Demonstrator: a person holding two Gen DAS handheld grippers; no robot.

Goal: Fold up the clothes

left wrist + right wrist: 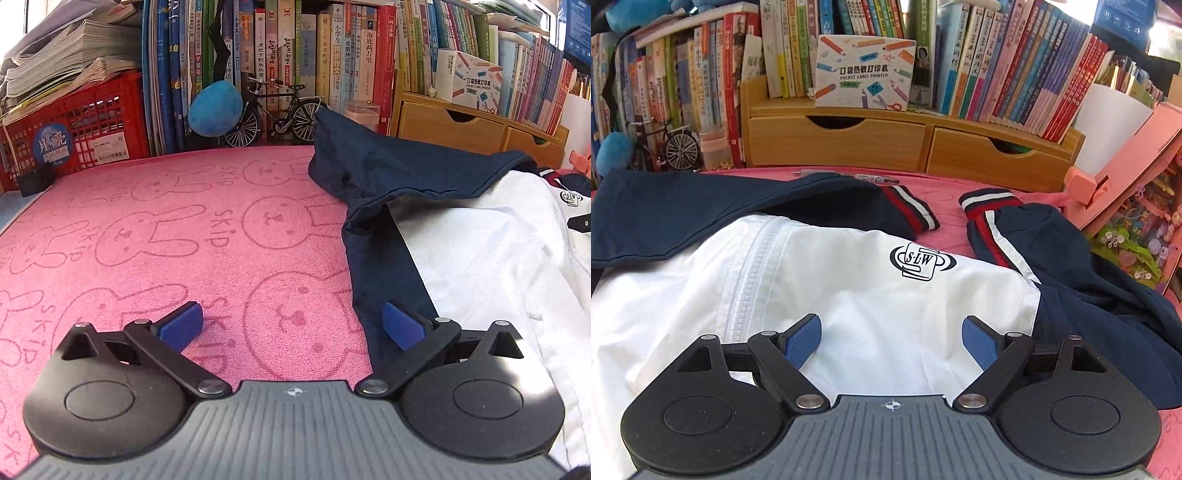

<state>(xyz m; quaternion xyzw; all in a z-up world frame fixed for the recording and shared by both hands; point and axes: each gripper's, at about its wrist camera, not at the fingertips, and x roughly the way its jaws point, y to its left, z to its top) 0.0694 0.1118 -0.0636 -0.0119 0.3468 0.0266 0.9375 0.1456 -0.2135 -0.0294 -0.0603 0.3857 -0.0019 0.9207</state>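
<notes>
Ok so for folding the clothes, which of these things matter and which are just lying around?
Part of the job:
jacket
left gripper, open
right gripper, open
pink mat

Just lying about:
toy bicycle
blue plush toy
red crate
books
wooden drawers
printer box

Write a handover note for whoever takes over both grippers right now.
Left gripper: open, holding nothing, over the pink mat at the jacket's navy edge.
Right gripper: open, empty, over the jacket's white front.
Jacket: lies zipper up on the mat, one navy sleeve across its top, the other sleeve bunched to the side.
Done: the first sleeve looks folded in.
Left: fold in the other sleeve, then fold the body.
</notes>
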